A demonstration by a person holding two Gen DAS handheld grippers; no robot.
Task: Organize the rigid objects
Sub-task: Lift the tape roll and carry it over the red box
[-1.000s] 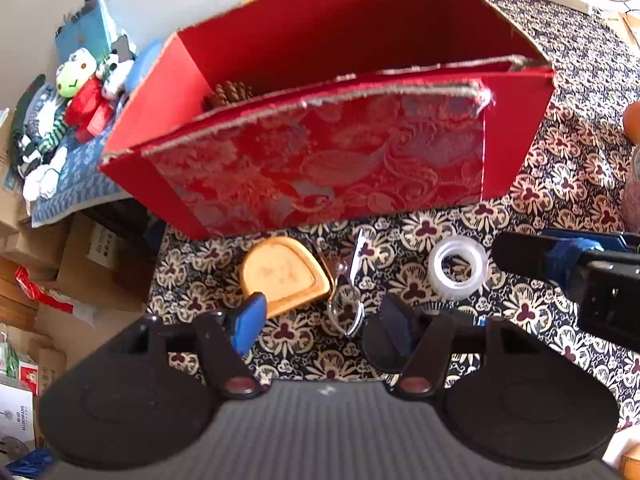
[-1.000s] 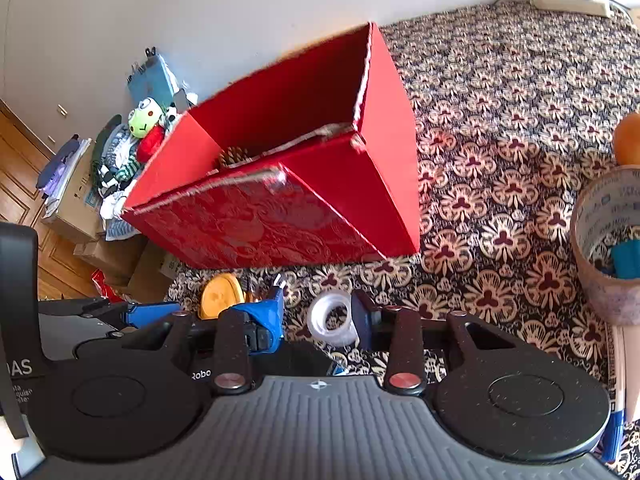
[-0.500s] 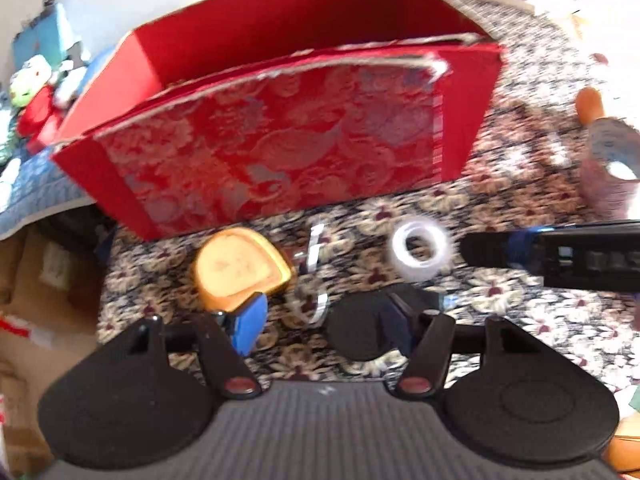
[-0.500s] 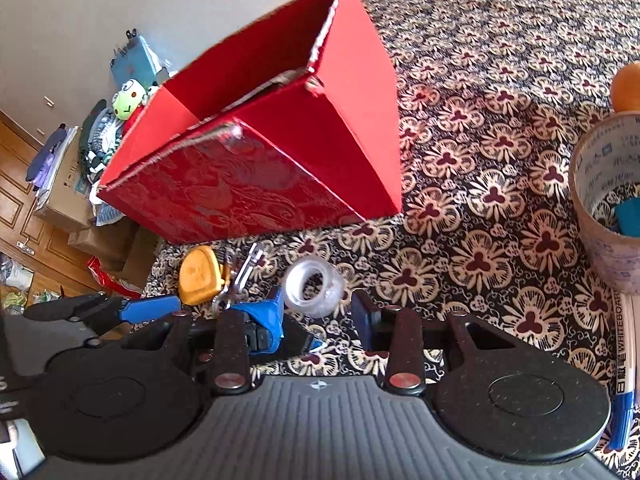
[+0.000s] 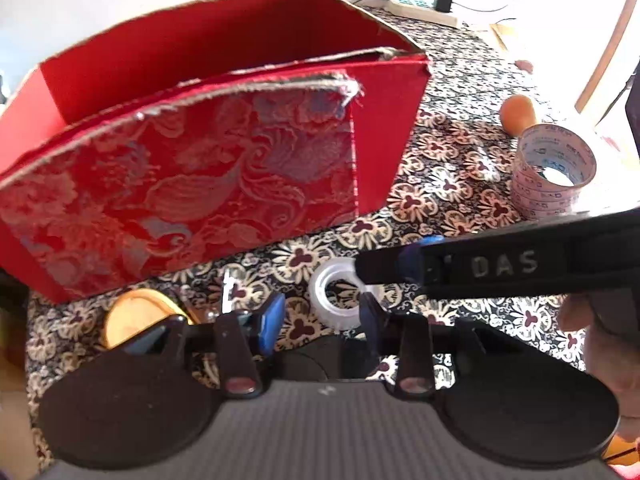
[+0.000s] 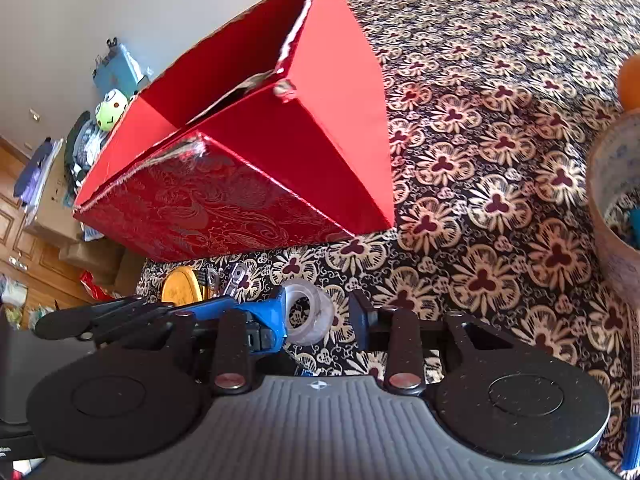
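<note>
Floral cloth (image 6: 500, 128) bore a red box (image 6: 280, 168) at 11 o'clock; both grippers (image 5: 320, 312) (image 6: 320, 312) gaped, flanking clear tape roll (image 6: 308, 312), unheld.

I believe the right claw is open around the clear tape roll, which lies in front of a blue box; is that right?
Not quite: the box is red, as the right wrist view shows. The right claw is indeed open around the clear tape roll lying in front of it.

Black tongs (image 6: 318, 312) with blue pads, "DAS" lettering
</note>
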